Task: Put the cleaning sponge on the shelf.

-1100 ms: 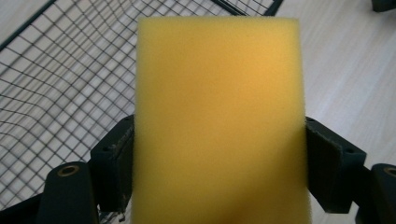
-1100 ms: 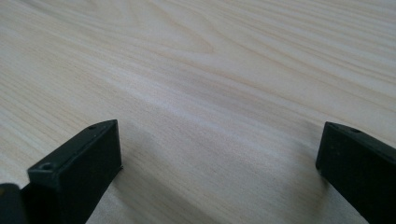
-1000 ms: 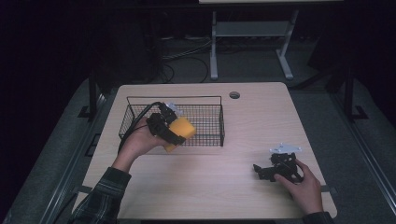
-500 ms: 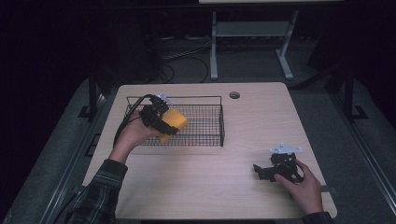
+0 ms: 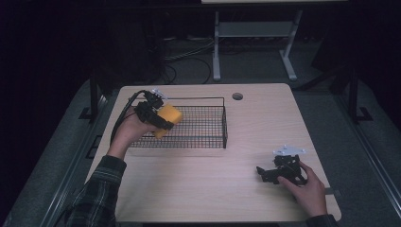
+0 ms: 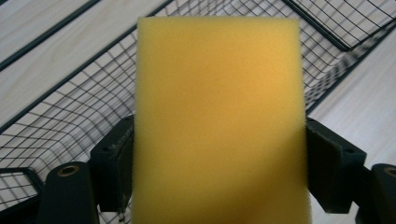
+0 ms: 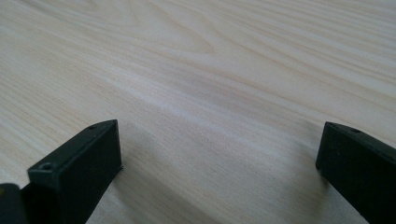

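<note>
My left gripper (image 5: 158, 116) clamps the yellow sponge (image 6: 219, 121) across its width, over the wire basket (image 5: 208, 137) at ten o'clock, ready to drop. My right gripper (image 5: 279, 172) rests wide open, empty, on the bench (image 5: 265, 123) at four o'clock.

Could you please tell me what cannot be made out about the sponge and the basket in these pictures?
- Left gripper view: the sponge covers the basket floor behind it, and the bottom edge cuts the sponge off.
- High view: the left claw hides part of the sponge; the contact is too small to judge.
</note>
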Available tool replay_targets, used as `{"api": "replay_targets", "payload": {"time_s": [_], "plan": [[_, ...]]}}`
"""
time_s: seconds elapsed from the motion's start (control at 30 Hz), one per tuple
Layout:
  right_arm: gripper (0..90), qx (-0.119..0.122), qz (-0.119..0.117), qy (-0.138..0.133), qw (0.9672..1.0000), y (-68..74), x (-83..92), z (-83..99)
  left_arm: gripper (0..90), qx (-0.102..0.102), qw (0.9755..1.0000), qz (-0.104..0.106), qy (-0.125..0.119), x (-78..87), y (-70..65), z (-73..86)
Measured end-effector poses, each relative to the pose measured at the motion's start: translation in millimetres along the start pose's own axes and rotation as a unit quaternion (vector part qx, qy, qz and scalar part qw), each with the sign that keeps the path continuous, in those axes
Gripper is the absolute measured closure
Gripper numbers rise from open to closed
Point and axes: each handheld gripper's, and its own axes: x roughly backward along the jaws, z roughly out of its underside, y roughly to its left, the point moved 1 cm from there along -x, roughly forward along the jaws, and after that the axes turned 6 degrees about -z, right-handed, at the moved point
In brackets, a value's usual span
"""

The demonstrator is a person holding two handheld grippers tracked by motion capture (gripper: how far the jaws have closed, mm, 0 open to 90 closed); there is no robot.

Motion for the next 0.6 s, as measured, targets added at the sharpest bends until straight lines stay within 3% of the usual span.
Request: {"api": "replay_targets", "payload": {"time_s": [0.6], "plan": [[0.0, 0.0, 0.0, 0.0, 1.0, 0.0, 0.0, 0.0, 22.3, 0.051, 0.9978, -0.041, 0.013, -6.9, 38.3, 10.5]]}}
